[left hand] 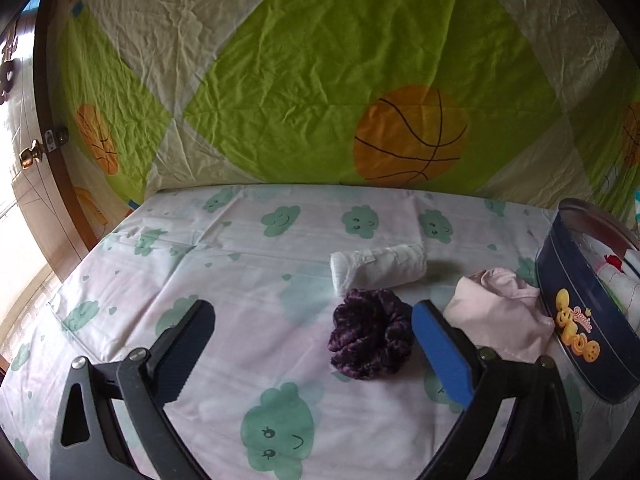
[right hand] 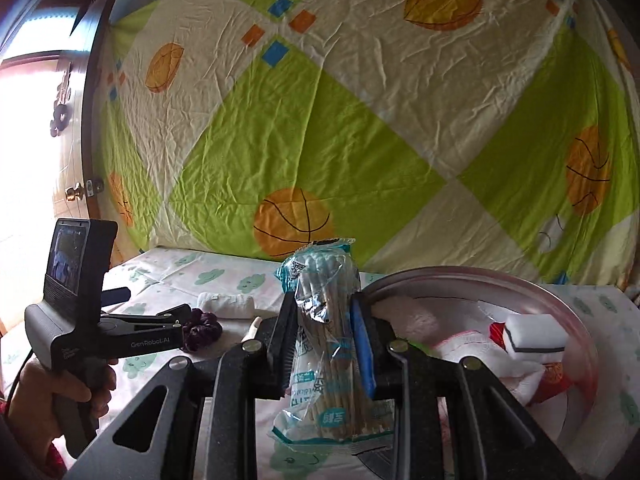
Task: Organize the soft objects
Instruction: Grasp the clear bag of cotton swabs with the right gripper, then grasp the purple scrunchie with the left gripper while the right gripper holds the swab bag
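A purple scrunchie (left hand: pixel 370 338) lies on the cloud-print sheet (left hand: pixel 240 264), between the wide-apart fingers of my left gripper (left hand: pixel 312 320) and closer to the blue-padded one; nothing touches it. Behind it rests a rolled white cloth (left hand: pixel 378 266), and a pink cloth (left hand: pixel 500 312) leans against a dark blue tin (left hand: pixel 580 320). My right gripper (right hand: pixel 323 304) is shut on a clear bag of cotton swabs (right hand: pixel 326 344), held upright beside the tin's rim (right hand: pixel 460 274). In the right wrist view the left gripper (right hand: pixel 148 304) sits at the scrunchie (right hand: pixel 202 330).
Inside the tin are a white-and-black sponge (right hand: pixel 536 336) and a white cloth with red trim (right hand: pixel 472 356). A green and cream quilt (left hand: pixel 320 80) hangs behind the table. A door with a brass knob (left hand: pixel 30 156) stands at the left. A hand (right hand: pixel 60 396) grips the left tool.
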Tool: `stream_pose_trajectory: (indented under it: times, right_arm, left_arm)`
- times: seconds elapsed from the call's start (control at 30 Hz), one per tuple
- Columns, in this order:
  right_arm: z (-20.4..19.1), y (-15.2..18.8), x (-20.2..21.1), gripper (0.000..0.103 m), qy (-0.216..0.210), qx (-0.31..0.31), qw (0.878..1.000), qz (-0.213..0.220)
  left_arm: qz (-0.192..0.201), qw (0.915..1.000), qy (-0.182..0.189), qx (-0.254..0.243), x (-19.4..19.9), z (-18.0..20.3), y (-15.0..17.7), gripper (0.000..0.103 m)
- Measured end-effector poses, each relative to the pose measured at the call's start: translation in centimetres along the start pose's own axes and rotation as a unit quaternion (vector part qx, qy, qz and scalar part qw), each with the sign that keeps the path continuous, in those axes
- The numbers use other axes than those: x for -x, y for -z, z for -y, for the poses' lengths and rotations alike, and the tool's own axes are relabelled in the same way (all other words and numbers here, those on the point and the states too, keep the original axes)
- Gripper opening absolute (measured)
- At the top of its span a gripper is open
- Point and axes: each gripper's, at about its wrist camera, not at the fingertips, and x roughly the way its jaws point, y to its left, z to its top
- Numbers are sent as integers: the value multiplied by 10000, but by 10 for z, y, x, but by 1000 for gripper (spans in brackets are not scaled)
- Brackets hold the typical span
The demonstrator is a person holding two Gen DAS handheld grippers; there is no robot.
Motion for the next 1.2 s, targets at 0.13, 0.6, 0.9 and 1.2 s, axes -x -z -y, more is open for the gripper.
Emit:
stream_pose_trajectory:
  times: [0.13, 0.6, 0.9, 1.2]
  right_arm:
    - [14, 2, -4, 28, 114, -156, 9997, -126]
    - [18, 2, -6, 28, 81, -274, 9994, -189]
    - [15, 1, 5, 29, 114, -247, 9995, 131]
    - [2, 3, 15, 29, 280, 117, 9986, 425]
  left_arm:
    - [-478, 9988, 16, -87, -20, 15, -1, 82]
    - [-1059, 9942, 181, 0, -47, 25, -1, 40]
    - [454, 9969, -471, 438, 17, 13, 2, 40]
    - [923, 9927, -505, 587, 54, 31, 13, 40]
